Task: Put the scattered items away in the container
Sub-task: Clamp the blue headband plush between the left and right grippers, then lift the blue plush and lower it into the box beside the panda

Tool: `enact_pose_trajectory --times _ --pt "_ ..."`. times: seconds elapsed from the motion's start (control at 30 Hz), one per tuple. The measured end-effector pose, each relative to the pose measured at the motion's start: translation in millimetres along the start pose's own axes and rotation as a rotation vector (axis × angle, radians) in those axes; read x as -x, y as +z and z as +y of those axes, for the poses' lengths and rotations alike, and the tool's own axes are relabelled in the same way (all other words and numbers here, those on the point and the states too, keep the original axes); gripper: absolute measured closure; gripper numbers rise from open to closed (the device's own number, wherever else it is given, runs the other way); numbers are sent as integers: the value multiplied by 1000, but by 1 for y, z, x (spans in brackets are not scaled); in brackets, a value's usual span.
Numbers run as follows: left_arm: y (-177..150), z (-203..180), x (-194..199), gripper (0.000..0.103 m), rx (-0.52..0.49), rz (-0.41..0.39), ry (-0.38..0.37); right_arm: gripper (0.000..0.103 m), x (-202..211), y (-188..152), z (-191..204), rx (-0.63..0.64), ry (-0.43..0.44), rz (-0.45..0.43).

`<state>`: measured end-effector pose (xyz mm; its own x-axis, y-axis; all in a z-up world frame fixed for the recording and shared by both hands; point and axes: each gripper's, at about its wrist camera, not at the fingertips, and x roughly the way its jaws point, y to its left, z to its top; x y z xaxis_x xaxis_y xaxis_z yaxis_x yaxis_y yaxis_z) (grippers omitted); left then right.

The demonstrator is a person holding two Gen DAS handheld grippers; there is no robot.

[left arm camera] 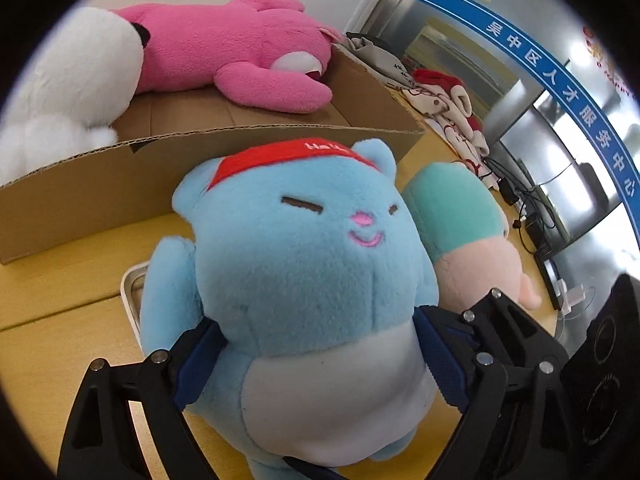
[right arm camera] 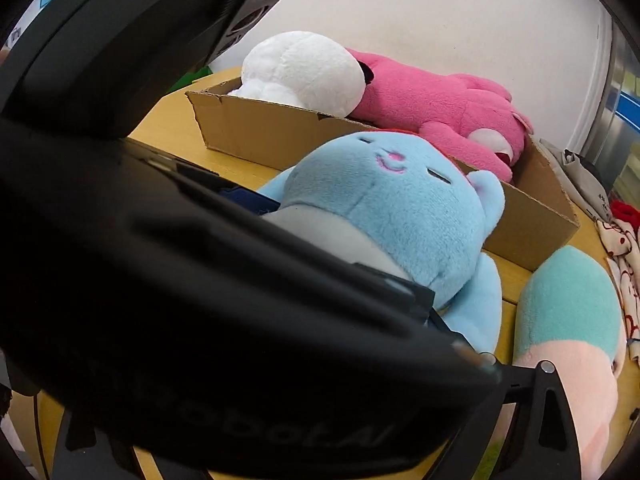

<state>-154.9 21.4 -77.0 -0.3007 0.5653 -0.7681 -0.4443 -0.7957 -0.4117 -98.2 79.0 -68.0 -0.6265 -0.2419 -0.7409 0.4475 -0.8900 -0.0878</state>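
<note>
The blue toy (left arm camera: 304, 264) is gripped by the left fingers (left arm camera: 200, 360), to be lifted into the box (left arm camera: 240, 136) above; the right fingers' state cannot be told.

Left gripper (left arm camera: 320, 356): black skeletal arms, silver round screws, ribbed blue pads (left arm camera: 444, 364).

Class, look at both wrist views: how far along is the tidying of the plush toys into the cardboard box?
Done: the pink plush and the white plush already lie in the cardboard box. In hand: the left tool is shut on the blue plush, in front of the box, not yet inside. Left: the teal and pink plush on the table. The right tool's state cannot be told.
</note>
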Motion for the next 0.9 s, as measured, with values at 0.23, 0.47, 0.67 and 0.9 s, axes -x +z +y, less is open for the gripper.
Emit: enact_pose_trajectory --times 0.23,0.47,0.67,0.9 --pt "-10 2 17 26 61 -12 -30 16 19 -5 13 57 -23 -30" --pt "-8 -14 61 27 72 -103 -23 17 55 4 29 121 -30 -101" --pt "13 -47 118 27 3 -222 11 17 109 32 32 168 -69 -219" --pt "47 -76 162 27 -81 -319 47 17 151 71 27 212 -118 -338"
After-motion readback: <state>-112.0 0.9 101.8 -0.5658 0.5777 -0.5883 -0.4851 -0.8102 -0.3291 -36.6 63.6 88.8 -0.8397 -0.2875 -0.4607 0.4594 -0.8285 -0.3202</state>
